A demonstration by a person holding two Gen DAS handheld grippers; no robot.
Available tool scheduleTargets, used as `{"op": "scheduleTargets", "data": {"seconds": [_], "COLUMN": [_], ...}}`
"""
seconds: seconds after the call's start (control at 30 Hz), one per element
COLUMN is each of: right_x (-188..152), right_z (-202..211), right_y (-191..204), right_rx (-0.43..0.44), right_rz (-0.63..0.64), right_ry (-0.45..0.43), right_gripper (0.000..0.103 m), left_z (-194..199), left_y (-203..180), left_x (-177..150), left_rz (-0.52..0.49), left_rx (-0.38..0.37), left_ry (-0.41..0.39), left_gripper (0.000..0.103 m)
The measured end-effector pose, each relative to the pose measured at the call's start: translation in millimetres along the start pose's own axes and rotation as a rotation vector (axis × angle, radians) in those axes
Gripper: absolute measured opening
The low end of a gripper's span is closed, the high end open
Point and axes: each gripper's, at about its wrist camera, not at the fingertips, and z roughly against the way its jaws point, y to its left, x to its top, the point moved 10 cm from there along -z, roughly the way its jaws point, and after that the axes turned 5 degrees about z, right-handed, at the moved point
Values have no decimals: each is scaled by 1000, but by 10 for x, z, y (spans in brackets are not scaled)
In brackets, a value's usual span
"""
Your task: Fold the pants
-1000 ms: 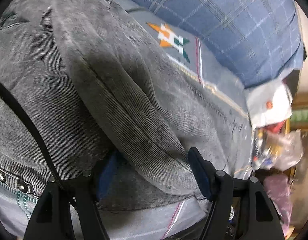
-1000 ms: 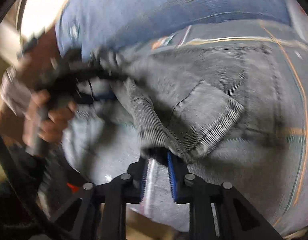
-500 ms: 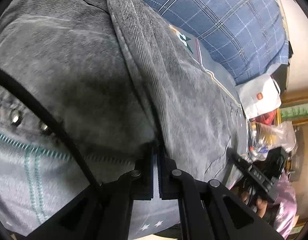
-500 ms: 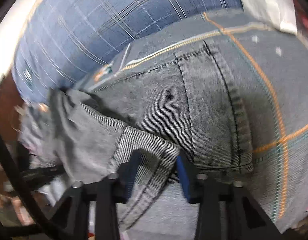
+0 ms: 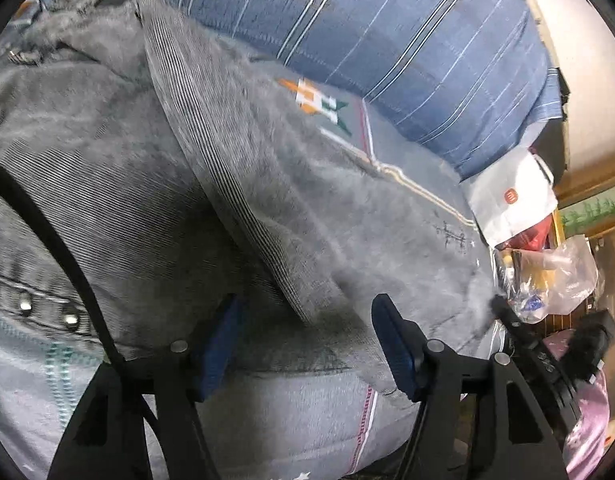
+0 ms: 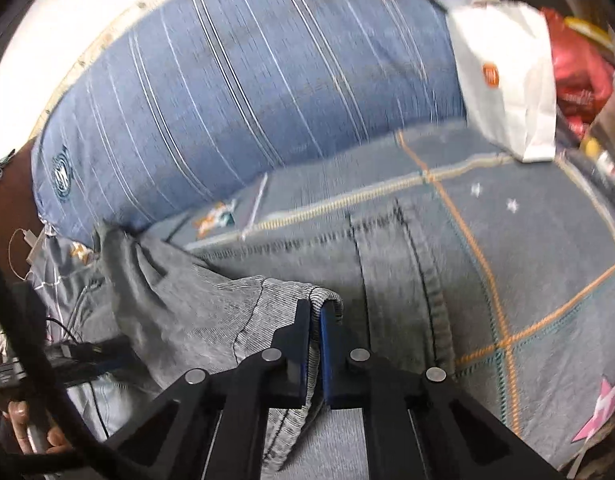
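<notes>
Your right gripper (image 6: 315,344) has just closed and now pinches the hem of the grey pants (image 6: 235,312), which lie spread across the bed (image 6: 547,240) below the blue pillow (image 6: 247,100). Your left gripper (image 5: 303,344) has just opened, jaws apart over a fold without pressing. The denim looks heavy and limp, so take thick seams or hems.

Motion blur smears the pants (image 5: 155,184) seams, and their waistband runs off the frame edge

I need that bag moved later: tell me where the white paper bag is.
The white paper bag stands upper right in the right wrist view, at the patterned bedsheet's far edge, between the blue striped pillow and red packaging.
</notes>
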Motion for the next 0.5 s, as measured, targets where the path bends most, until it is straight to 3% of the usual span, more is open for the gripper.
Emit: {"op": "scheduleTargets", "data": {"seconds": [0.07,0.13,0.33,0.4,0.5], "right_x": [1,-92,47,206,546], "right_z": [-44,-188,-4,80,145], "right_y": [-12,-75,-38,-11,-65], "right_rx": [-34,-45,-18,13,-25], "right_rz": [12,-1,-11,-18,14], "right_ry": [16,81,14,-3,-48], "right_gripper": [5,5,5,5,5], "left_z": [-90,-160,69,176,301], "left_y": [27,72,34,-38,-165], "left_x": [-46,-131,-191,-150,-97], "left_rz": [6,15,-6,-1,-17], "left_rx": [18,14,-14,-39,-71], "left_ry": [19,40,-24,-44,-80], "left_gripper": [15,1,0,0,0]}}
